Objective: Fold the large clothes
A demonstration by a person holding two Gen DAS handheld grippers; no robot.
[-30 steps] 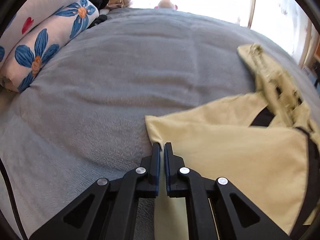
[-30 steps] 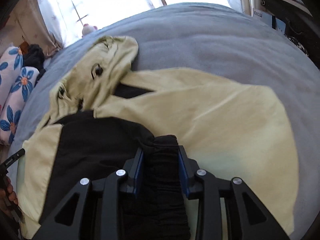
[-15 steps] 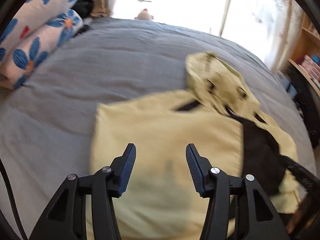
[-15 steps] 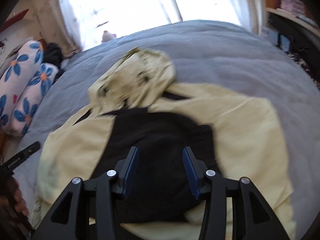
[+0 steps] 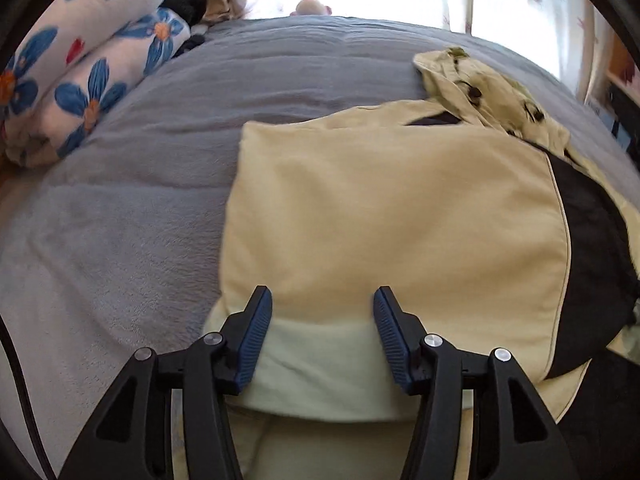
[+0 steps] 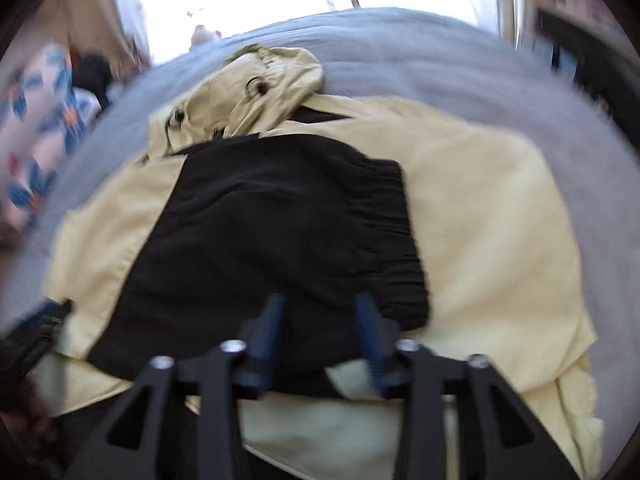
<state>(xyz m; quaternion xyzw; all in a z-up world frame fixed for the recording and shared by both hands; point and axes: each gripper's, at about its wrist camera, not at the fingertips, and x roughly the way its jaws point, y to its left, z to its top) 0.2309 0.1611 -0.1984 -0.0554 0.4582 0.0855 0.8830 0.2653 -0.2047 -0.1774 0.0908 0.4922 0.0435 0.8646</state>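
Since 1 s ago my left hand-held gripper (image 5: 322, 334) let go of the jacket's (image 5: 400, 216) corner and pulled back; jaws now stand apart, nothing pinched, cream panel just ahead and under the tips. My right hand-held gripper (image 6: 320, 340) also dropped the black cuff; its jaws are closing now over the black panel's (image 6: 280, 232) near edge, pads not yet pressing on cloth afaict (view blurred). Jacket lies flat on the grey bed (image 5: 140, 200), sleeves folded in, hood (image 6: 256, 84) far side, ahead of both grippers. Handling: soft, light, limp, prob slides on the fleece; best taken at the near hem corners, both sides. No readable labels or writing on it.
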